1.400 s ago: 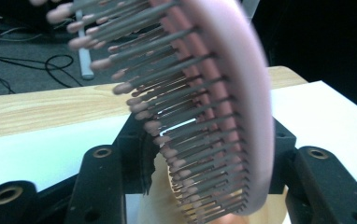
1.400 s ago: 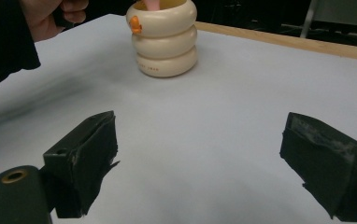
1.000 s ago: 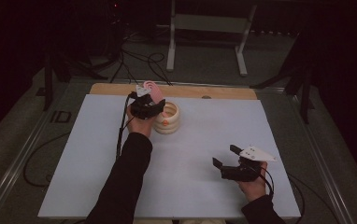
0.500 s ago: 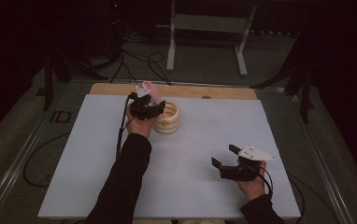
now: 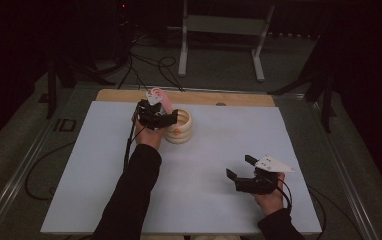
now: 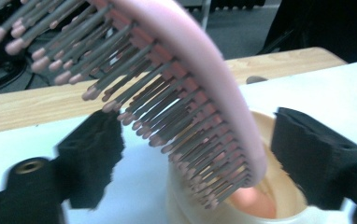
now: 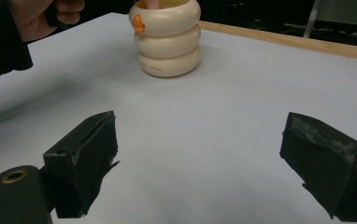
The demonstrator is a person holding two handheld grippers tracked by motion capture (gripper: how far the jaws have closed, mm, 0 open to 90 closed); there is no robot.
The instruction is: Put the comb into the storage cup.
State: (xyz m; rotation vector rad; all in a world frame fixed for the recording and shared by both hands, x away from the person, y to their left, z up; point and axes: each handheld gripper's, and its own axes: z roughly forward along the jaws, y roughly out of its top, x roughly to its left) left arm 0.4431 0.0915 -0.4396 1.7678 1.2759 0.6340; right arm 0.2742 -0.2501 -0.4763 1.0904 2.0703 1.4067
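Note:
A pink hairbrush [image 5: 159,97] stands tilted in a cream ribbed cup [image 5: 181,131] at the back middle of the white table. My left gripper [image 5: 166,115] is at the cup's left rim. In the left gripper view it [image 6: 200,158] is open, with the brush [image 6: 190,93] leaning between the two black jaws and touching neither; its handle goes down into the cup [image 6: 181,210]. My right gripper [image 5: 240,167] is open and holds nothing above the front right of the table. In the right gripper view it [image 7: 200,158] faces the cup [image 7: 169,42] from some distance.
The white sheet [image 5: 219,145] covers the table, with a wooden strip [image 5: 219,97] along the far edge. A metal stand [image 5: 219,45] and cables [image 5: 149,65] lie on the floor behind. The hand holding the left gripper [image 7: 41,18] is beside the cup.
My right gripper has drifted slightly left and toward the table's front edge. The left gripper and the brush have stayed almost still at the cup.

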